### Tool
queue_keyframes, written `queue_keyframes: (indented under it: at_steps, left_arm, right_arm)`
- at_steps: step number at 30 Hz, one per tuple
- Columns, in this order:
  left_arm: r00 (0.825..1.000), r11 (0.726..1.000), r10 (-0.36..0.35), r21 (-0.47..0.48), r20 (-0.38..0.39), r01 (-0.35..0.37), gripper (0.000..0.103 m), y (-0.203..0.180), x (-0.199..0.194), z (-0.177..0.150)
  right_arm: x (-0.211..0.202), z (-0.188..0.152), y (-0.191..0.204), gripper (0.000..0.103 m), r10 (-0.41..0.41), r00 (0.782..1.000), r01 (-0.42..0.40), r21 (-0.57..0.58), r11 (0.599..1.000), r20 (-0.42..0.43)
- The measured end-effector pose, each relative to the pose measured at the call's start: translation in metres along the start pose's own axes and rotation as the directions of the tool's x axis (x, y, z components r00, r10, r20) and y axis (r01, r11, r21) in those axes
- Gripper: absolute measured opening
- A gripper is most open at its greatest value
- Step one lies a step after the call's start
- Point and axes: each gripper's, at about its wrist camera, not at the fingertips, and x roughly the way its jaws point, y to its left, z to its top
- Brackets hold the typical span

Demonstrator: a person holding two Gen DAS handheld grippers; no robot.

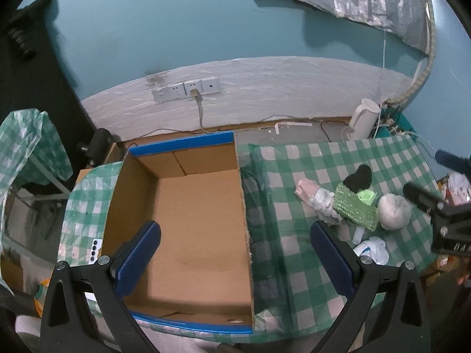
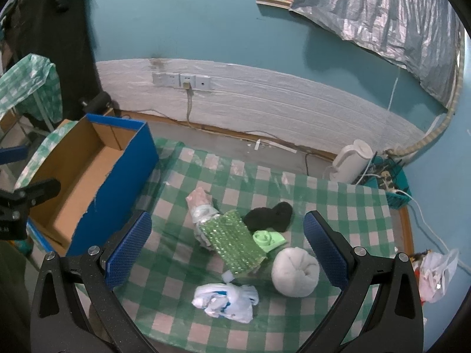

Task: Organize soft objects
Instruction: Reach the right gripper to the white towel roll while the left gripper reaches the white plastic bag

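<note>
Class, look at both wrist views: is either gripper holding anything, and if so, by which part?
Nothing is held. The left gripper hangs open above the cardboard box; the right gripper is open above the soft items.

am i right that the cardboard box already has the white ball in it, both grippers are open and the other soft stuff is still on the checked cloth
Not quite. The cardboard box holds nothing, as the left wrist view shows. The white ball lies on the checked cloth beside the other soft things, seen in the right wrist view. The left gripper and right gripper are indeed open.

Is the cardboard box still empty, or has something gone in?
Empty. The cardboard box shows only bare brown floor; the soft items, like the white ball, lie on the checked tablecloth.
</note>
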Motion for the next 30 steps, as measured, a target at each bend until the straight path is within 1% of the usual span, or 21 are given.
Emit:
queue_keyframes:
  at_steps: [6,13,17,23,26,30]
  left_arm:
    - [0.999,0.999,-0.026,0.024,-0.033,0.026,0.102,-0.016,0.008,-0.001]
    - [0.996,0.998,-0.056,0.036,-0.062,0.058,0.1,-0.035,0.021,0.001]
    - [0.995,0.997,-0.061,0.048,-0.076,0.065,0.1,-0.049,0.028,0.002]
    - [0.986,0.994,-0.09,0.044,-0.139,0.096,0.1,-0.067,0.046,-0.003]
    - [0.983,0.994,-0.089,0.052,-0.161,0.098,0.1,-0.077,0.057,-0.007]
    - [0.979,0.992,-0.117,0.019,-0.167,0.122,0.1,-0.084,0.071,-0.008]
  right_arm:
    - [0.001,-0.002,-0.026,0.101,-0.034,0.999,0.034,0.047,0.998,-0.011]
    - [0.008,-0.009,-0.064,0.101,-0.082,0.995,0.088,0.123,0.988,-0.05]
    - [0.022,-0.019,-0.085,0.101,-0.093,0.99,0.11,0.174,0.979,-0.102]
    - [0.053,-0.039,-0.108,0.101,-0.072,0.977,0.12,0.237,0.964,-0.202]
    - [0.072,-0.048,-0.117,0.101,-0.087,0.964,0.149,0.238,0.96,-0.252]
    - [0.093,-0.058,-0.121,0.101,-0.102,0.949,0.171,0.215,0.962,-0.298]
